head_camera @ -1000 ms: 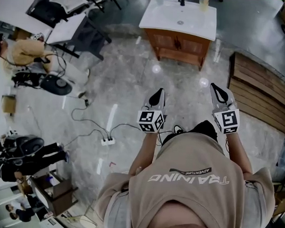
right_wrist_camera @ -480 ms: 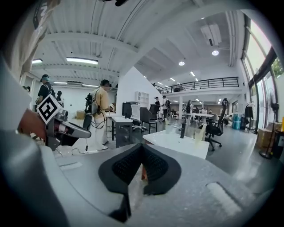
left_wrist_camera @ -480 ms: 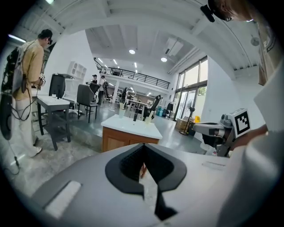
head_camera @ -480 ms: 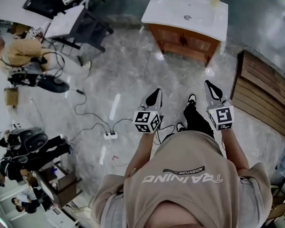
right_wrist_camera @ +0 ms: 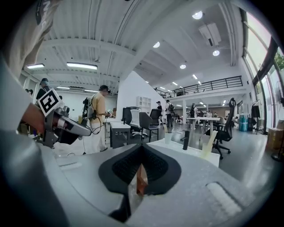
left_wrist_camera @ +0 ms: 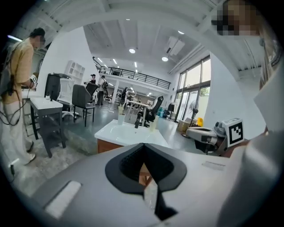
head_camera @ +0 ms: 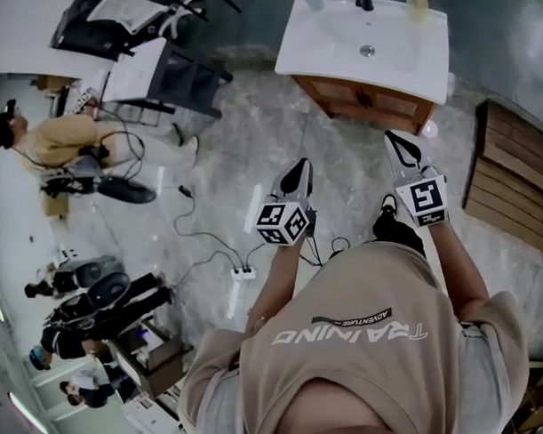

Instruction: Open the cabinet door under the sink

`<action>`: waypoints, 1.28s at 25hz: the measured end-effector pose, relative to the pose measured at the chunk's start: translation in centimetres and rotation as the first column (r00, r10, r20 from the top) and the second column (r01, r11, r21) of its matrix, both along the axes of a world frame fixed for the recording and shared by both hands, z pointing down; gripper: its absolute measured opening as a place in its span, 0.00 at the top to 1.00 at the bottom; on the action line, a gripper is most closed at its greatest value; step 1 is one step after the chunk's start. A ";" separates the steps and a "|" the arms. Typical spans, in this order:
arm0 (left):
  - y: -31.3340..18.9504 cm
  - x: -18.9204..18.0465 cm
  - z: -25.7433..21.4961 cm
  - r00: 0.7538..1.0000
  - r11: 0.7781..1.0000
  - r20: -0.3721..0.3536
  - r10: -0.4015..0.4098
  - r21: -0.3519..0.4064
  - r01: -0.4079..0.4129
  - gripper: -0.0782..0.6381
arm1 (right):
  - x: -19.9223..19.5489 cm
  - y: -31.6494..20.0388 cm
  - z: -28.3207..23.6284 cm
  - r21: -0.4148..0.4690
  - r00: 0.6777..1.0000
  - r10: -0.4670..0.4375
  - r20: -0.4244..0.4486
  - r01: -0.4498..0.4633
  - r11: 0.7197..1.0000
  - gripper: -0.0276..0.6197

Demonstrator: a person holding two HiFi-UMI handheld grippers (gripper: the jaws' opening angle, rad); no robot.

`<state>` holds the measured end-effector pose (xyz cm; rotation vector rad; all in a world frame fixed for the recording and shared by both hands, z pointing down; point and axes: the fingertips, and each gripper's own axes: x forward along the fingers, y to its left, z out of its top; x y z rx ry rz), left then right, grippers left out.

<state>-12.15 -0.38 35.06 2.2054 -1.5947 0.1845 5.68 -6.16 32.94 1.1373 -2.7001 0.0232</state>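
Item: cabinet (head_camera: 372, 101), wood-fronted, under a white sink (head_camera: 384, 60), at the top of the head view; doors appear shut, handles too small to make out. Position: well ahead of both grippers across open floor (head_camera: 256, 158), though nearer than a second ago; the sink unit has grown in the frame and the person's dark shoe (head_camera: 397, 232) has swung forward, so the approach is under way and the door is not yet reached. Left gripper (head_camera: 298, 175): jaws together, nothing between them, pointing towards the sink. Right gripper (head_camera: 402, 147): jaws likewise closed and empty, carried slightly ahead of the left, its tips now lying just below the cabinet front in the head view. Judgement: walking-up stage; either gripper must open before taking a door handle. Also present: power strip (head_camera: 244, 274) with trailing cables, slatted wooden platform (head_camera: 512, 193) to the right.
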 end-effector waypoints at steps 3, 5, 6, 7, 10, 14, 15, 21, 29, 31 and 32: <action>-2.4 0.3 0.7 1.000 1.000 -0.014 -0.013 -0.006 0.013 0.87 | 0.4 -1.7 1.4 -0.035 1.000 -0.017 -0.026 0.016 0.999 0.95; -3.5 0.0 1.1 1.000 1.000 0.006 -0.016 -0.012 0.016 0.87 | 0.7 -2.7 1.8 -0.049 0.999 -0.013 -0.035 0.011 0.999 0.95; -3.9 -0.2 1.3 1.000 1.000 0.019 -0.013 -0.019 0.014 0.87 | 0.9 -3.1 1.9 -0.052 0.999 -0.006 -0.038 0.004 0.999 0.95; -4.3 -0.5 1.6 0.999 1.000 0.030 -0.010 -0.028 0.010 0.87 | 1.1 -3.5 1.8 -0.053 0.999 0.004 -0.042 -0.006 0.999 0.95; -6.0 -1.0 2.7 0.999 0.998 0.039 0.006 -0.057 -0.003 0.87 | 1.9 -5.1 1.4 -0.044 0.998 0.041 -0.057 -0.044 0.998 0.95; -8.6 -0.9 3.2 0.998 0.998 0.020 0.054 -0.042 -0.053 0.87 | 2.0 -6.5 2.1 -0.062 0.993 0.088 -0.075 -0.093 0.994 0.95; -9.1 -0.9 3.1 0.997 0.997 0.017 0.072 -0.035 -0.072 0.87 | 1.7 -6.5 2.1 -0.062 0.992 0.099 -0.081 -0.104 0.993 0.95; -12.3 -3.6 1.9 0.987 0.987 -0.006 0.160 0.018 -0.160 0.87 | -1.4 -6.0 -1.1 0.017 0.975 0.202 -0.093 -0.201 0.979 0.95; -15.3 -6.6 2.0 0.953 0.951 0.007 0.304 0.059 -0.304 0.87 | -4.9 -4.8 -1.7 0.037 0.931 0.352 -0.092 -0.350 0.936 0.95; -15.4 -6.9 2.9 0.939 0.938 0.009 0.344 0.047 -0.344 0.87 | -4.3 -4.2 -1.5 0.056 0.894 0.440 -0.077 -0.437 0.898 0.95; -15.5 -6.9 3.5 0.933 0.932 0.011 0.361 0.040 -0.361 0.87 | -3.9 -3.8 -1.4 0.066 0.872 0.485 -0.068 -0.481 0.874 0.95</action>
